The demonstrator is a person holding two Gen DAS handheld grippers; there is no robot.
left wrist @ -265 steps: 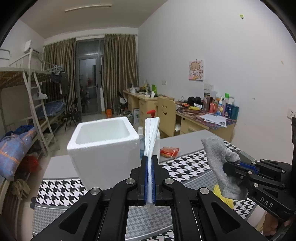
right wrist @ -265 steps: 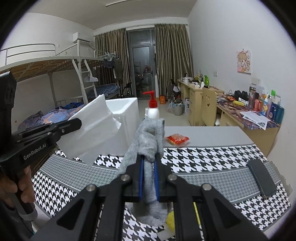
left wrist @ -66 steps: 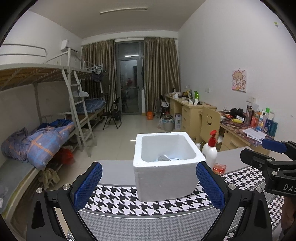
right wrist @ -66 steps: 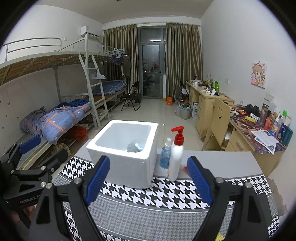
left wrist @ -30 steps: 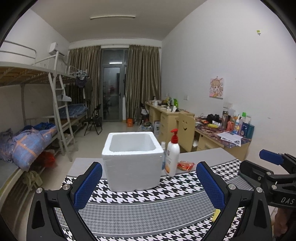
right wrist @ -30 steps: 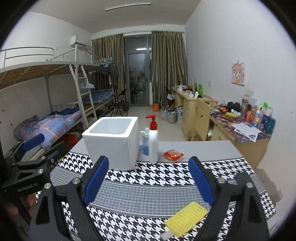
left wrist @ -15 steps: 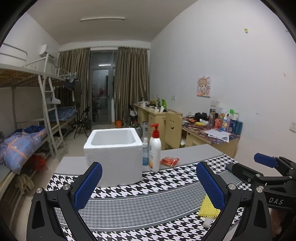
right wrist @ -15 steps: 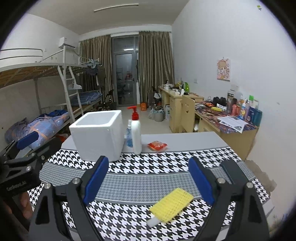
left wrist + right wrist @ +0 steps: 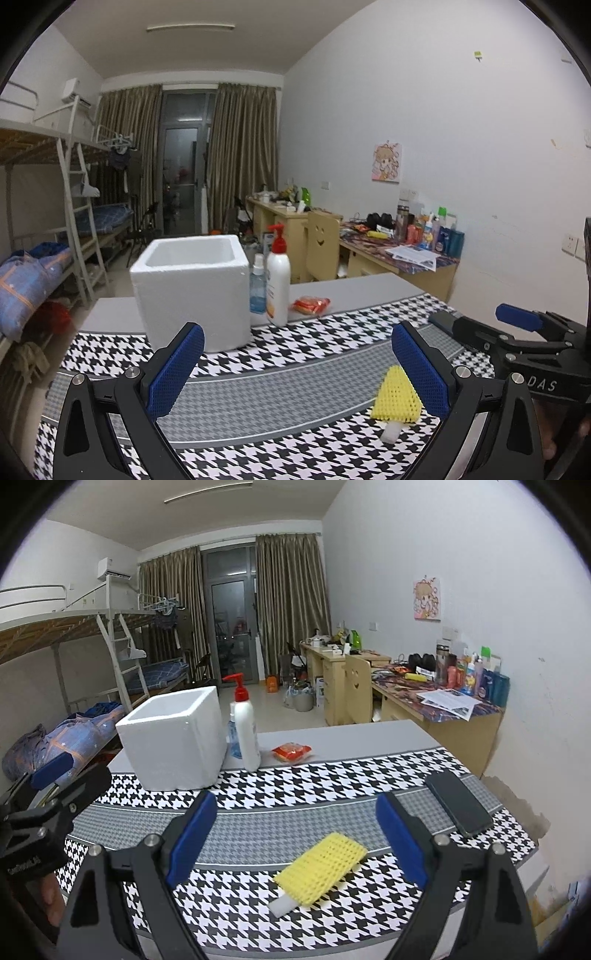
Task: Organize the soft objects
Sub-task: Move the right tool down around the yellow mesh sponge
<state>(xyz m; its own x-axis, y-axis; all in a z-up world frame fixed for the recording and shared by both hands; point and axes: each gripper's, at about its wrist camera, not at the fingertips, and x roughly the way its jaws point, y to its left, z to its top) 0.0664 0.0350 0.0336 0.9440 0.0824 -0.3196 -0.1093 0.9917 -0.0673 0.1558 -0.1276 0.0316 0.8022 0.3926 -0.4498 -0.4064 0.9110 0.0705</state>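
Observation:
A yellow mesh sponge (image 9: 322,866) with a white end lies on the houndstooth cloth near the table's front edge; it also shows in the left wrist view (image 9: 396,399). A white foam box (image 9: 192,288) stands at the back left, also in the right wrist view (image 9: 173,738); its inside is hidden. My left gripper (image 9: 297,369) is open and empty, above the cloth in front of the box. My right gripper (image 9: 295,840) is open and empty, just above and behind the sponge.
A white pump bottle (image 9: 246,731) with a red top and a small blue spray bottle (image 9: 257,284) stand right of the box. A red snack packet (image 9: 292,751) lies behind. A black phone (image 9: 458,803) lies at the right edge. The table edge is close in front.
Both grippers let a white and a grey soft item go into the box, opened, and have pulled back and lowered toward the front of the table; the sponge has come into view.

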